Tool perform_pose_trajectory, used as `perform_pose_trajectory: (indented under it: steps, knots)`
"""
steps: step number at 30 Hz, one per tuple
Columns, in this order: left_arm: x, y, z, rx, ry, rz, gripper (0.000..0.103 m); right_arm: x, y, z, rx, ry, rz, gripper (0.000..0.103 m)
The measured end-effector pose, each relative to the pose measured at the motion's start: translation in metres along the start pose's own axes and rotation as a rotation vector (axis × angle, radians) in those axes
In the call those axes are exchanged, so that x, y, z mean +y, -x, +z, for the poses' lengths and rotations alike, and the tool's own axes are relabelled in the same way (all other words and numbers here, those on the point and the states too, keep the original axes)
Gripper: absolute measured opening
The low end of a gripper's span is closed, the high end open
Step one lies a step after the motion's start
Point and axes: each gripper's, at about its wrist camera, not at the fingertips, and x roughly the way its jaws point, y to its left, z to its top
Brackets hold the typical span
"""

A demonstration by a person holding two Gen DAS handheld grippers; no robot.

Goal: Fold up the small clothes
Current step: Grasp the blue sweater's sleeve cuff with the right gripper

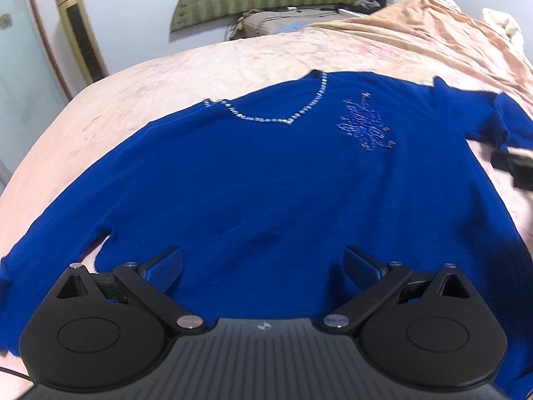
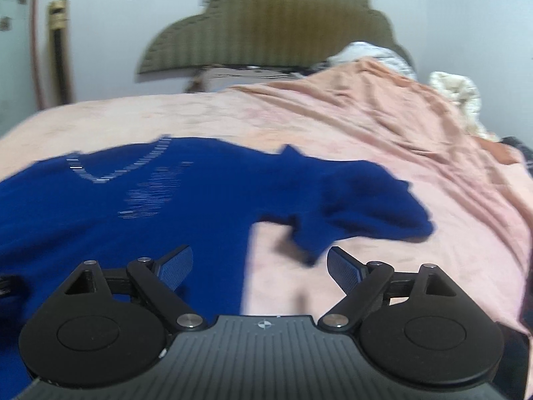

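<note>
A blue sweater (image 1: pixel 266 183) with a beaded V-neck and a sparkly chest motif lies spread flat on the pink bed cover (image 1: pixel 200 66). My left gripper (image 1: pixel 263 266) is open and empty, hovering above the sweater's lower body. In the right wrist view the sweater (image 2: pixel 150 206) fills the left half, and its right sleeve (image 2: pixel 359 200) lies crumpled across the cover. My right gripper (image 2: pixel 260 266) is open and empty above the sweater's right side edge, just below that sleeve. The right gripper's tip shows at the left wrist view's right edge (image 1: pixel 513 166).
The pink cover (image 2: pixel 399 126) is wrinkled toward the back right. An olive headboard (image 2: pixel 266 33) and pillows (image 1: pixel 283 23) stand at the bed's far end. A gold tower fan (image 1: pixel 80 33) stands by the left wall. White fluffy fabric (image 2: pixel 456 90) lies at the right edge.
</note>
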Motion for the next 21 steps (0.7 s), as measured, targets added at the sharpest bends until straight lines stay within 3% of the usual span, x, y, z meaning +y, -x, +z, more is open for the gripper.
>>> perform_pose_trajectory:
  steps: [5, 8, 9, 11, 12, 13, 21]
  knots:
    - [-0.01, -0.003, 0.0, 0.005, -0.045, 0.003, 0.103, -0.014, -0.038, 0.004, -0.009, 0.002, -0.062, 0.08]
    - [-0.011, -0.004, 0.001, 0.003, -0.06, 0.015, 0.103, -0.025, -0.059, 0.008, 0.024, -0.024, -0.044, 0.047]
    - [-0.011, -0.004, 0.001, 0.004, -0.062, 0.018, 0.103, -0.031, -0.062, 0.009, 0.035, -0.051, -0.04, 0.024]
    - [-0.01, -0.004, 0.0, 0.002, -0.064, 0.024, 0.103, -0.045, -0.059, 0.014, 0.017, -0.098, -0.031, 0.012]
    - [-0.01, -0.005, 0.0, 0.004, -0.064, 0.027, 0.103, -0.052, -0.054, 0.017, -0.002, -0.106, -0.048, 0.011]
    - [-0.009, -0.006, 0.0, 0.006, -0.062, 0.027, 0.103, -0.062, -0.049, 0.02, -0.028, -0.114, -0.077, 0.003]
    - [-0.011, -0.01, -0.002, 0.018, -0.065, 0.015, 0.103, -0.186, -0.019, 0.051, -0.132, -0.287, -0.264, 0.003]
